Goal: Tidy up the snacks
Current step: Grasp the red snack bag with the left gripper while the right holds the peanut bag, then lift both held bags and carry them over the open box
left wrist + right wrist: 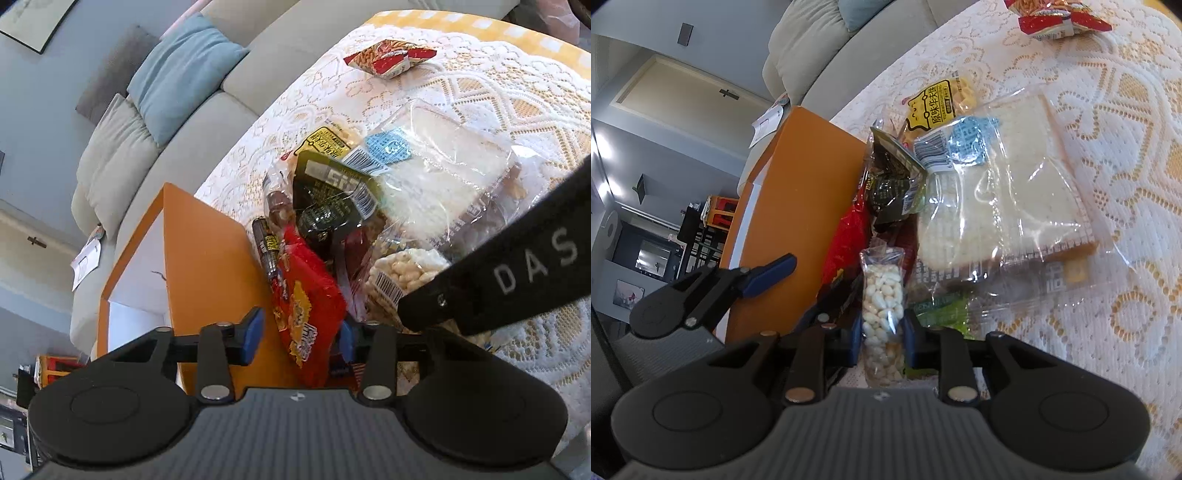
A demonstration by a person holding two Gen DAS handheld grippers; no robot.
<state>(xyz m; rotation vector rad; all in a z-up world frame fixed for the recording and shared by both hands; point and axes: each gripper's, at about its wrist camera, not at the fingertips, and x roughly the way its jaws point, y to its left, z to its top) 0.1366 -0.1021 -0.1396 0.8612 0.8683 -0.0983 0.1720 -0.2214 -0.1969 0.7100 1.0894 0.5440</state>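
Note:
A heap of snack packets lies on the lace-covered table [480,99] beside an open orange box [207,258]. My left gripper [301,336] straddles the lower end of a red snack bag [306,295]. Its right blue pad is at the bag's edge, and a gap shows between the left pad [255,332] and the bag. My right gripper [882,343] is shut on a clear packet of white puffed grains [882,295], held upright. That packet [406,269] and the right gripper's black body [498,277] also show in the left wrist view.
The pile holds a wrapped bread slice [1004,192], a dark green packet [332,195], a yellow packet [938,103] and a thin dark stick [266,247]. A red-and-white bag [391,57] lies apart at the far side. A grey sofa with cushions [177,77] stands behind the table.

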